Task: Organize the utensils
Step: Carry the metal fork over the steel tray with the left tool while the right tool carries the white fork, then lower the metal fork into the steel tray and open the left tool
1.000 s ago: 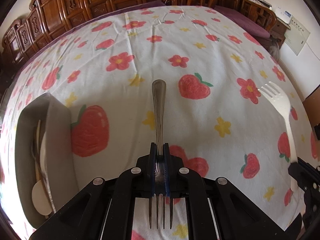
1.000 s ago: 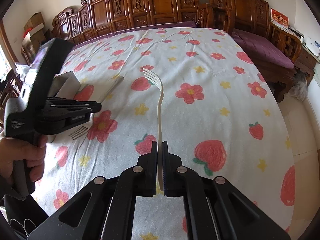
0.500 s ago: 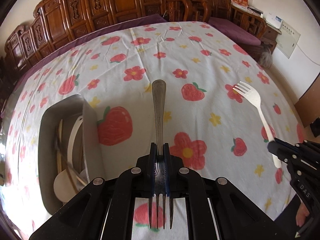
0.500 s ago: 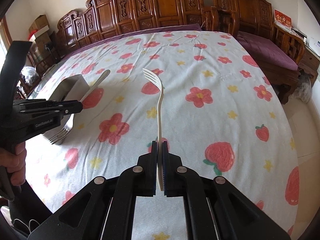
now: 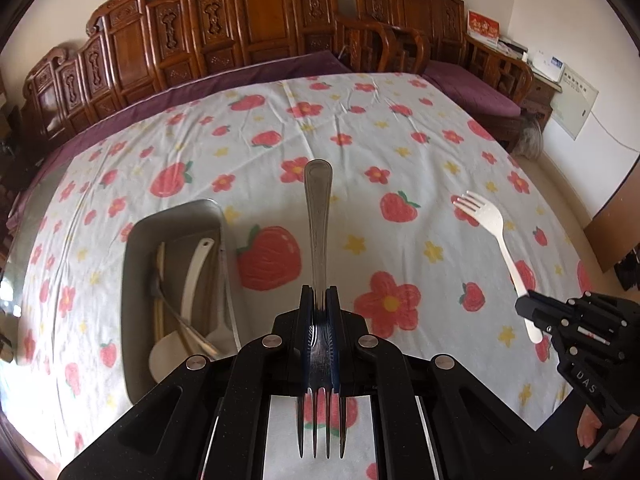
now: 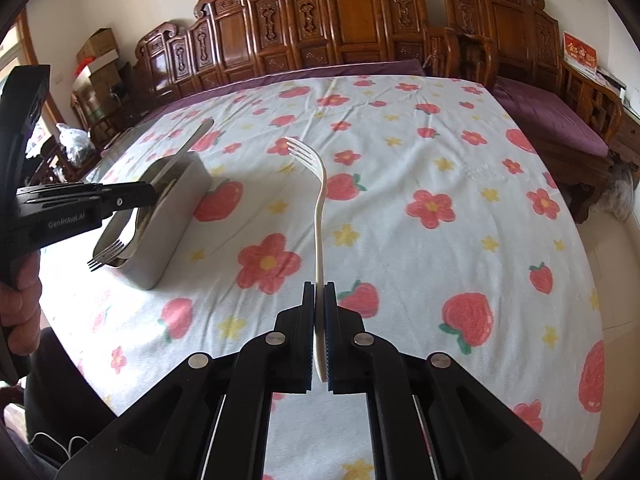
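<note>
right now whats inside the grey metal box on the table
Inside the grey metal box: a white plastic spoon, pale chopsticks and a metal utensil. Its near end is hidden behind the left gripper.

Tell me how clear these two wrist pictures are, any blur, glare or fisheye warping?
Left wrist view: sharp on the metal fork, which shows window glints; the utensils in the metal tray look slightly smeared; strong fisheye bends the tablecloth edges. Right wrist view: crisp on the white plastic fork; daylight is soft and even, shadows faint, corners vignetted black.
</note>
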`<state>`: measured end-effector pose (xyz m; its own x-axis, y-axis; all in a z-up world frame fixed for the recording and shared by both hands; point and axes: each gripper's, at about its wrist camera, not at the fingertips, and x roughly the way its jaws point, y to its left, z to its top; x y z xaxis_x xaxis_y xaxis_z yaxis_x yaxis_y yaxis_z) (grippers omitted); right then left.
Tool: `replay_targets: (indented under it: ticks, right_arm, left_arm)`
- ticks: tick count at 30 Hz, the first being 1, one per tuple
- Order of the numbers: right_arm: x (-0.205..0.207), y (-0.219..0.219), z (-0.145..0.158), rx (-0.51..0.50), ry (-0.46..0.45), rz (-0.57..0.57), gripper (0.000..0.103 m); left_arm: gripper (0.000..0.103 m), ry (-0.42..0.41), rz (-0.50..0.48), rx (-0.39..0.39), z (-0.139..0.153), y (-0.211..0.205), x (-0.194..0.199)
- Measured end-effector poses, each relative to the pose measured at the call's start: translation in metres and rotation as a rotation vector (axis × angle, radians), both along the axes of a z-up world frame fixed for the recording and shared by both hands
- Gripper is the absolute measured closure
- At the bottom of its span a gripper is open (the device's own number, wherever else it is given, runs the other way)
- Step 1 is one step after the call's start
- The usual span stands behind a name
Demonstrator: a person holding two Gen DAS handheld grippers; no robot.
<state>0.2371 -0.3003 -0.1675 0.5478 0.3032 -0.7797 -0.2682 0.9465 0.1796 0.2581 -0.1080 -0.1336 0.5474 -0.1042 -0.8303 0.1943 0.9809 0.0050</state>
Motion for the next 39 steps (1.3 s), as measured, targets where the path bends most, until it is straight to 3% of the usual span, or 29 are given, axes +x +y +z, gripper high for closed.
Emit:
replay_targets:
  ticks: [13,23,39]
  right_arm:
    - [-0.020,0.042,0.026,0.003,-0.057,0.095,0.098]
    - [-0.006,0.061,0.019,-0.039,-0.036,0.092,0.098]
    - [0.021,0.127,0.012,-0.098,-0.007,0.130,0.098]
  left_arm:
    - [0.097,-0.010,0.079,-0.019,-0.001,0.059,-0.004]
    - [0.097,0.017,0.164,-0.051,-0.025,0.114,0.006]
    - [0.097,0.044,0.167,-0.099,-0.049,0.135,0.027]
